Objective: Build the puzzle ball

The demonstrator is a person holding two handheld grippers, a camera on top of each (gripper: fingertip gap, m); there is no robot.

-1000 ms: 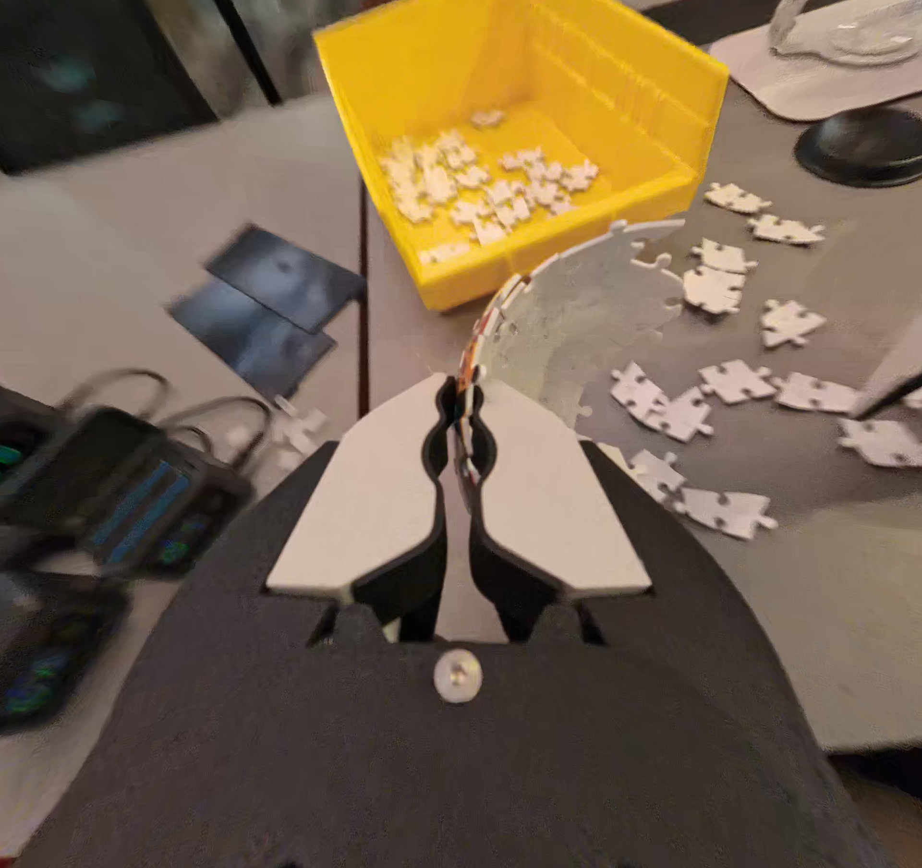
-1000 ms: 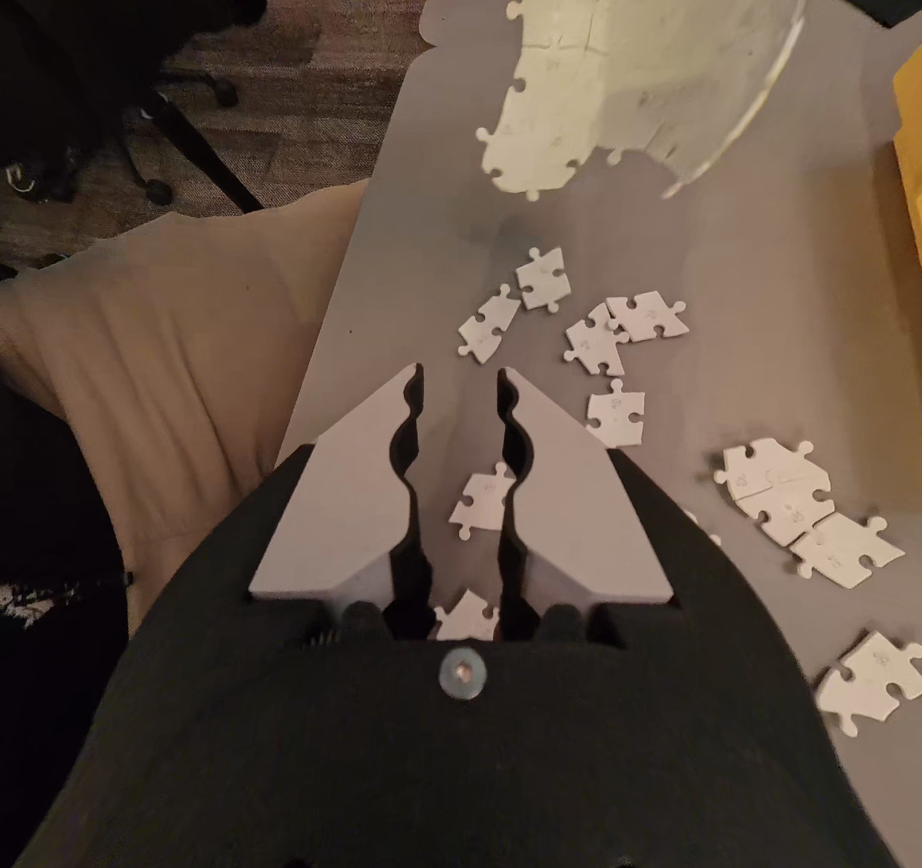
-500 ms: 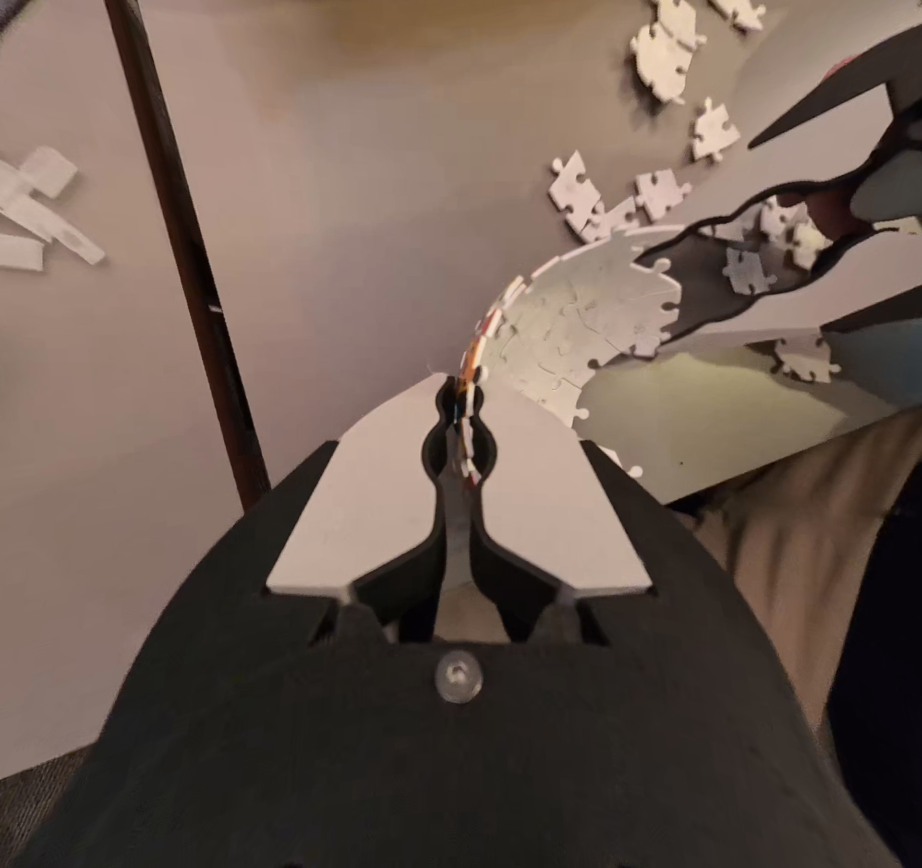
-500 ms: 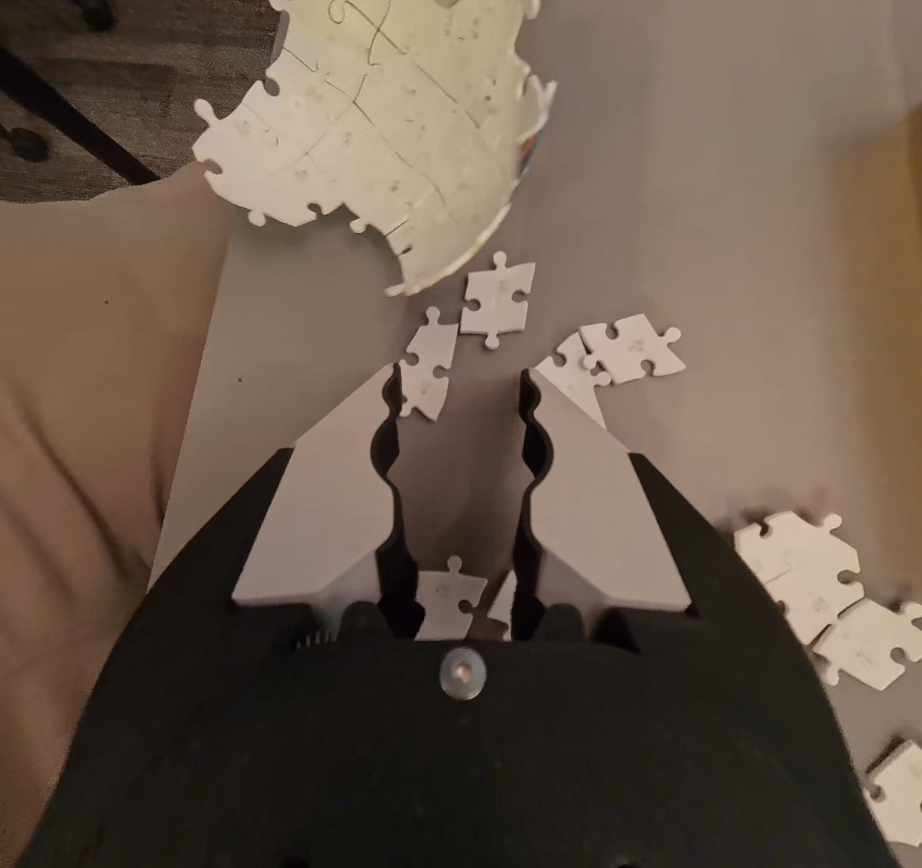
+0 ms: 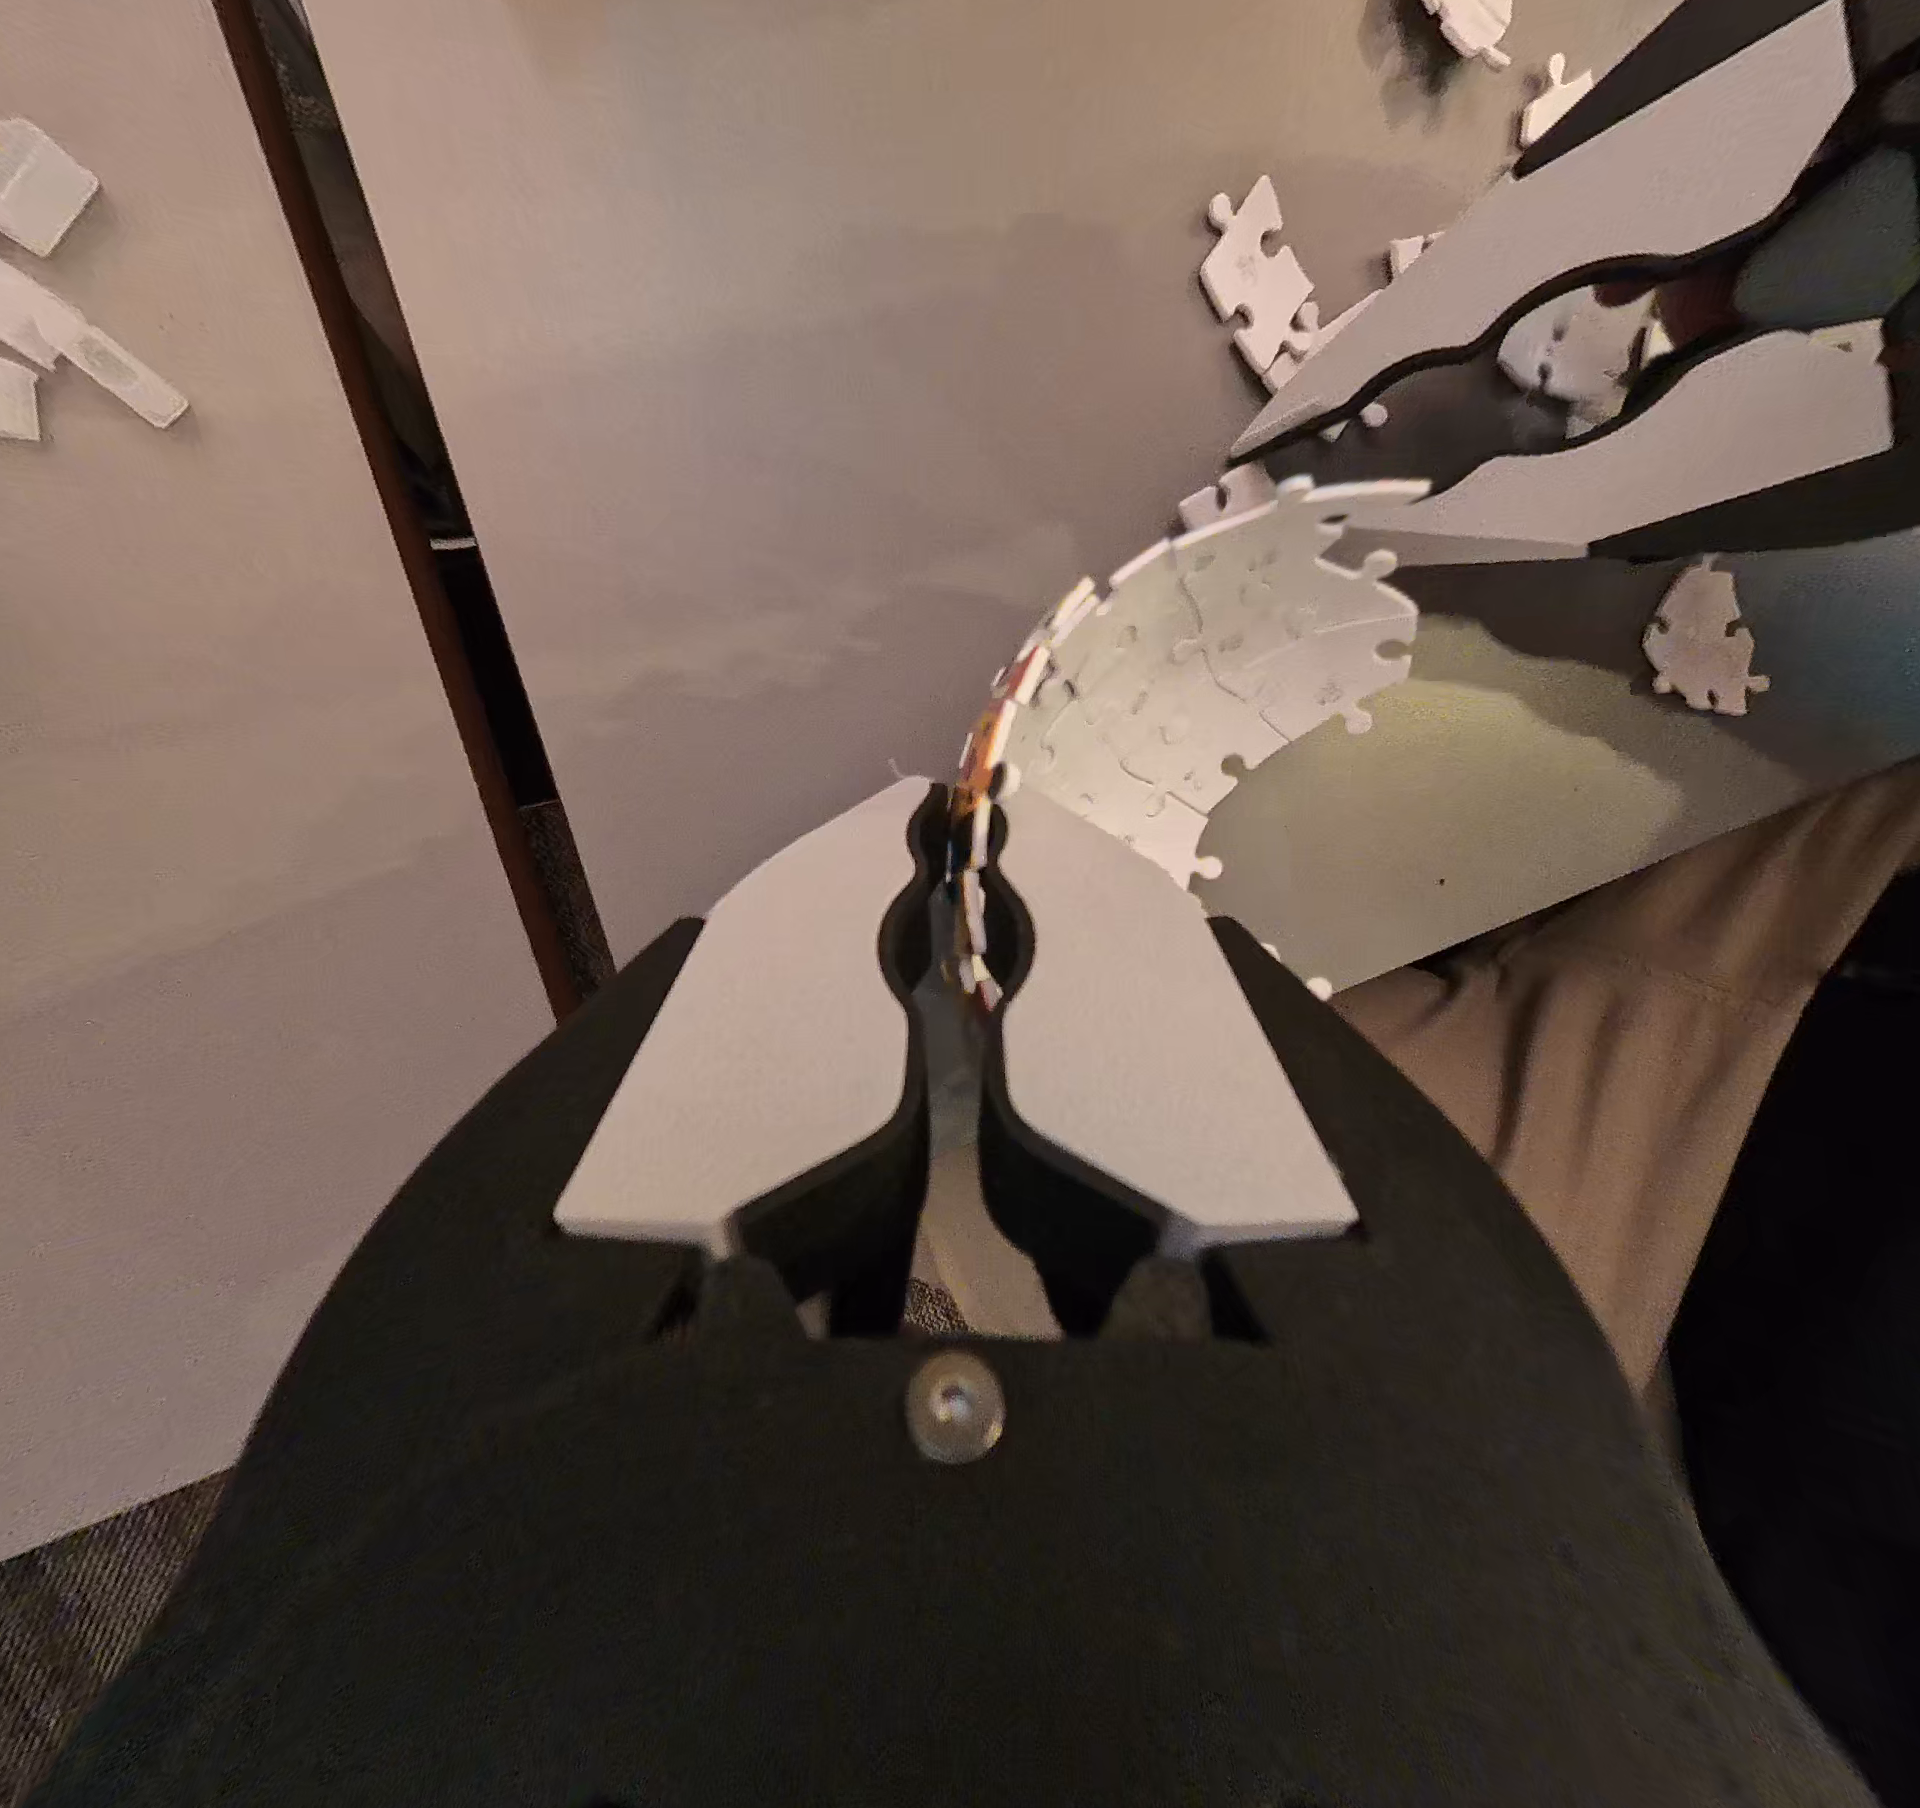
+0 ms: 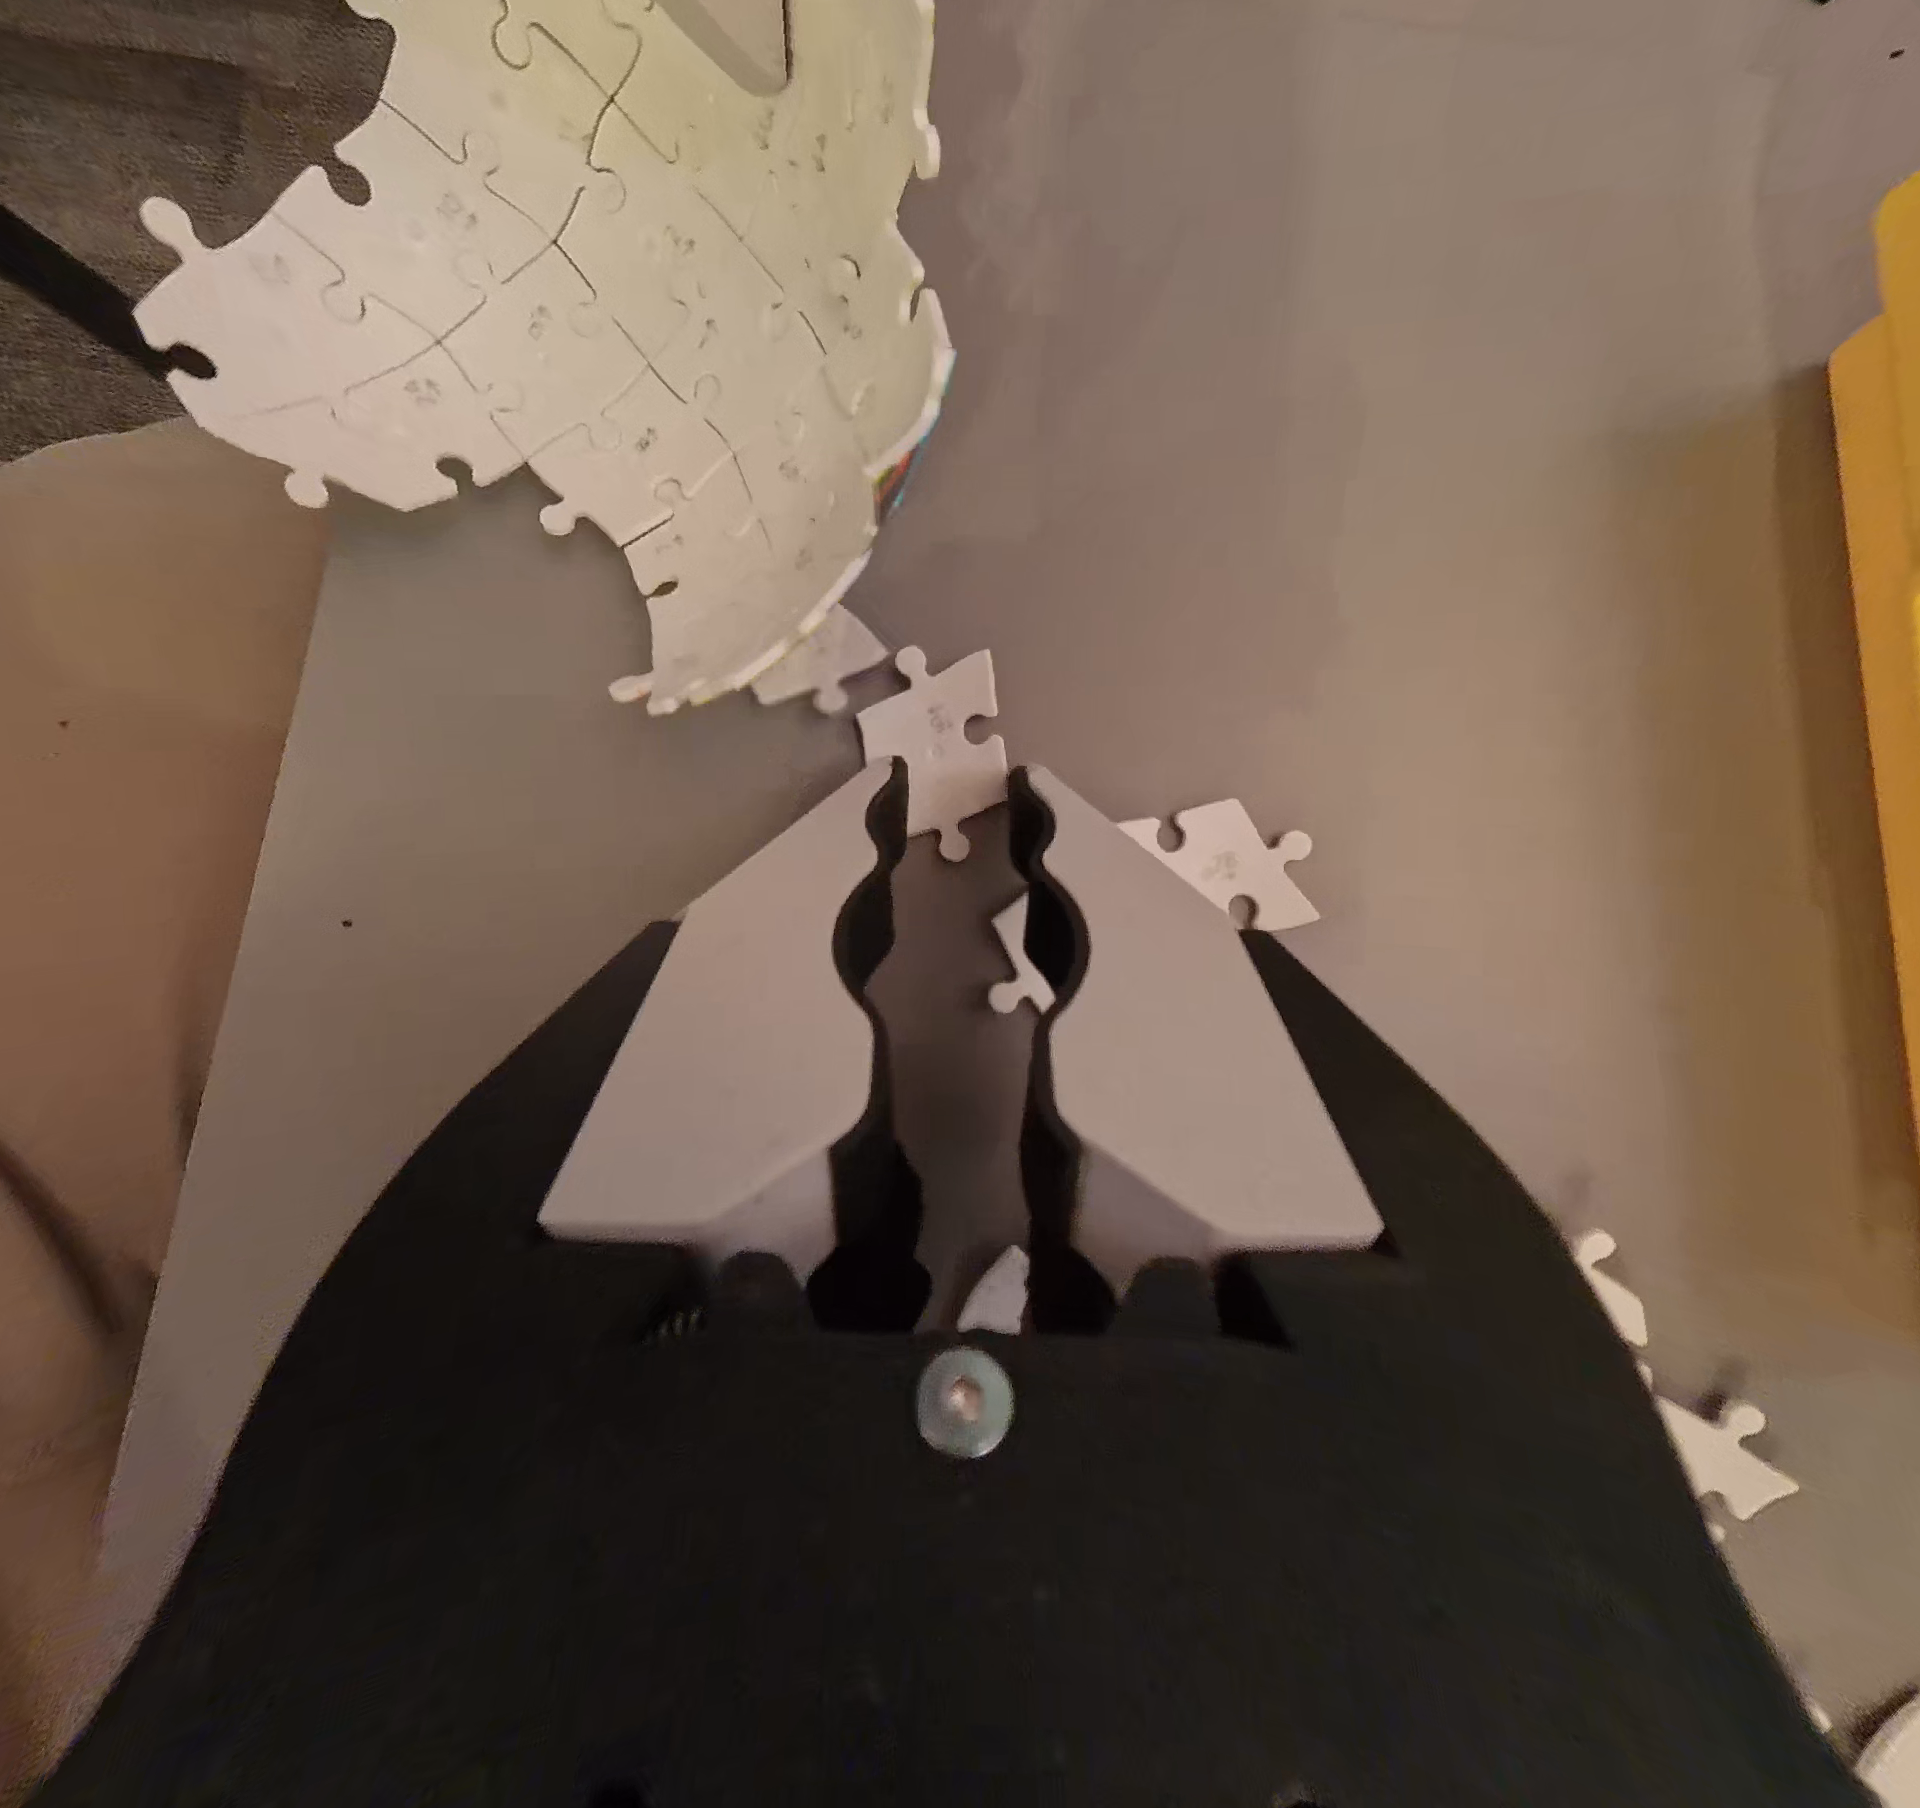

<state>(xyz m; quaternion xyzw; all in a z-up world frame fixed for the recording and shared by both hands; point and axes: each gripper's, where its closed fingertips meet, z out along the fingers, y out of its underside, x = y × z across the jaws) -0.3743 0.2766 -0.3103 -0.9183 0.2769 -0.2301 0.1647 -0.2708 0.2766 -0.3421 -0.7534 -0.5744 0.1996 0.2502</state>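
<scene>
The partly built puzzle ball (image 5: 1195,678) is a curved white shell of joined pieces with a coloured outer face. My left gripper (image 5: 961,808) is shut on its rim and holds it above the grey table (image 5: 779,356). In the right wrist view the shell (image 6: 582,304) hangs at the upper left. My right gripper (image 6: 956,771) is low over the table, its tips closed against both sides of a loose white puzzle piece (image 6: 940,730) just below the shell's edge. The right gripper also shows in the left wrist view (image 5: 1288,491), next to the shell.
Several loose white pieces lie on the table (image 6: 1231,859) (image 5: 1252,272) (image 5: 1704,646). A yellow bin (image 6: 1881,667) stands at the right edge. A person's beige trouser leg (image 6: 135,823) is at the table's near edge. A dark gap (image 5: 395,511) divides two tabletops. The grippers' ends are close to 12 cm from one another.
My left gripper has brought the shell down and toward the right gripper. My right gripper moved forward to a loose piece and its jaws narrowed onto it.
</scene>
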